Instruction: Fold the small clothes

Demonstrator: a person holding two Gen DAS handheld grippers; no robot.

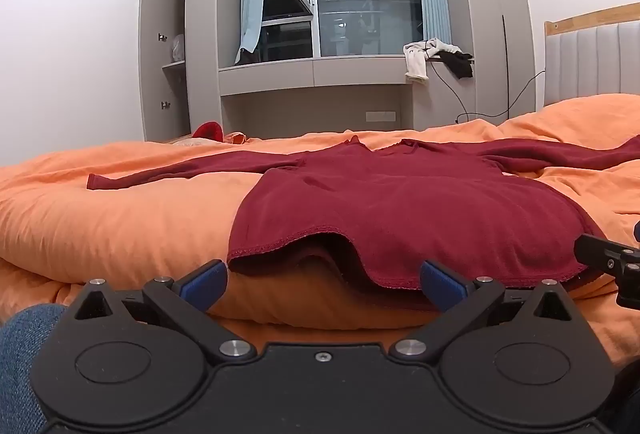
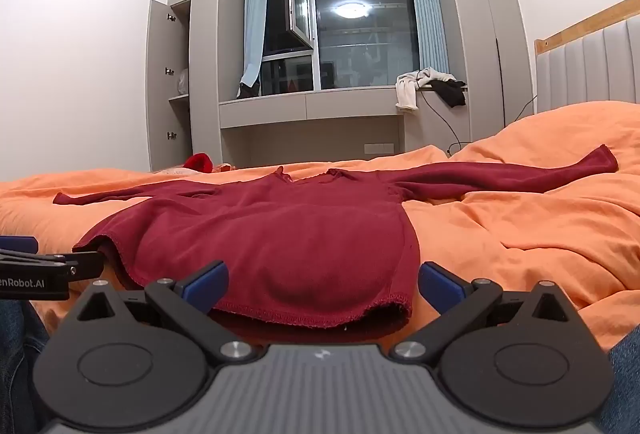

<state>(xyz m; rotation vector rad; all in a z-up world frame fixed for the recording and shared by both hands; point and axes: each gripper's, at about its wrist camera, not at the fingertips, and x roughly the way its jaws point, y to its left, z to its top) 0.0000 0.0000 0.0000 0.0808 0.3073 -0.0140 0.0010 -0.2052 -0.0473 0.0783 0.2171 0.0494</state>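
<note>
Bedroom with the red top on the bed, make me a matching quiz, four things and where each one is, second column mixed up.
Things:
1. red top
2. white cloth
3. cupboard door
4. headboard

Places or states:
A. hanging over the window ledge
B. standing open at the left
C. spread flat on the orange bedding, sleeves out
D. at the right end of the bed

Pairs: 1-C, 2-A, 3-B, 4-D
</note>
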